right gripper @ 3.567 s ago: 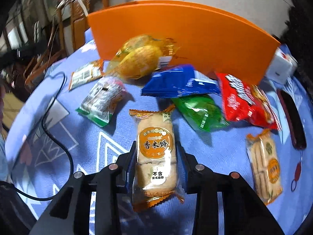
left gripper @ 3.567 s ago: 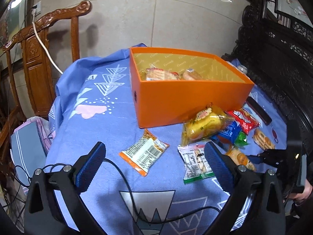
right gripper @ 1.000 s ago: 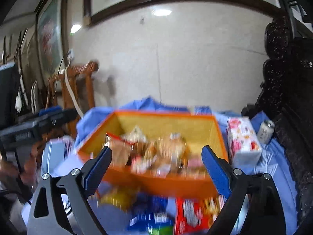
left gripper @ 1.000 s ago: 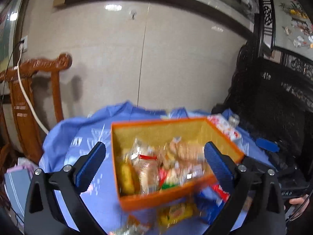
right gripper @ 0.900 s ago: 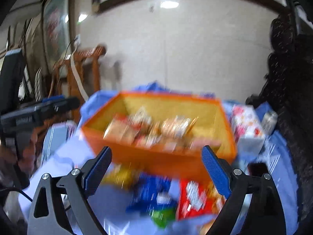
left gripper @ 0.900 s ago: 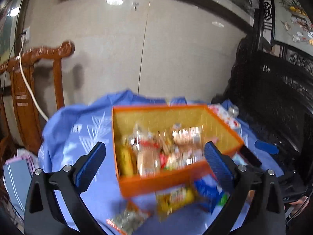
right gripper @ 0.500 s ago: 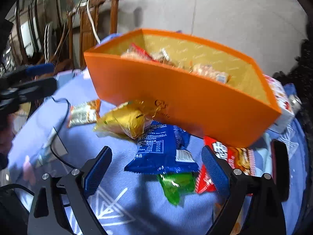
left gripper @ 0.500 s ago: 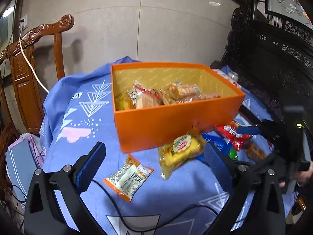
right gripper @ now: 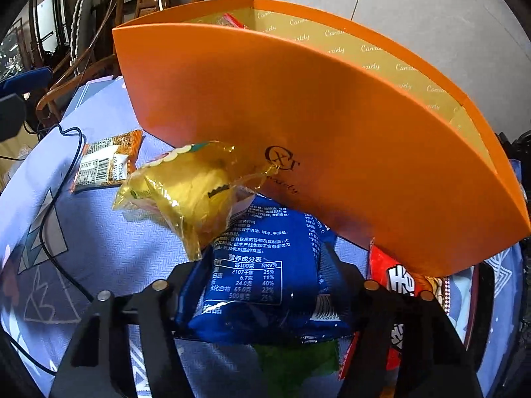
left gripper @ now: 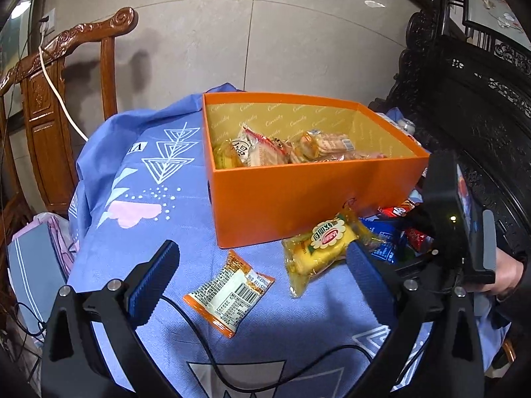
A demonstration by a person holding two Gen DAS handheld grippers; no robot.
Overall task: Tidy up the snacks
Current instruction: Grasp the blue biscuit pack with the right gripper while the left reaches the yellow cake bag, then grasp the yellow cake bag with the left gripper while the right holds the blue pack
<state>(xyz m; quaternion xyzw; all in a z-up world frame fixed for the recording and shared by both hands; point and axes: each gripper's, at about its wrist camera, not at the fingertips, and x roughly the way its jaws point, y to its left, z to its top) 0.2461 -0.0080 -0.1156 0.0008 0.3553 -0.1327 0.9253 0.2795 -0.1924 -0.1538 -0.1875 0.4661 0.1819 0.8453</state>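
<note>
Right gripper [right gripper: 265, 285]: jaws just closing, now clamped on blue packet [right gripper: 262, 272].
Blue packet: at 6 o'clock of orange box [right gripper: 298, 126], under yellow packet [right gripper: 186, 192].
Left gripper [left gripper: 262, 278]: fingers wide apart, empty, above orange-edged packet [left gripper: 229, 293].

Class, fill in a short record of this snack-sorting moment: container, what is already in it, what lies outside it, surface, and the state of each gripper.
container: orange box, open top, on the table
inside: several wrapped snacks
outside, by the front wall: yellow packet, orange-edged packet, blue packet, red packet, green packet under the blue one
surface: blue patterned cloth
left gripper: open, empty, above the cloth
right gripper: jaws have just been closing, pads against the blue packet's sides
</note>
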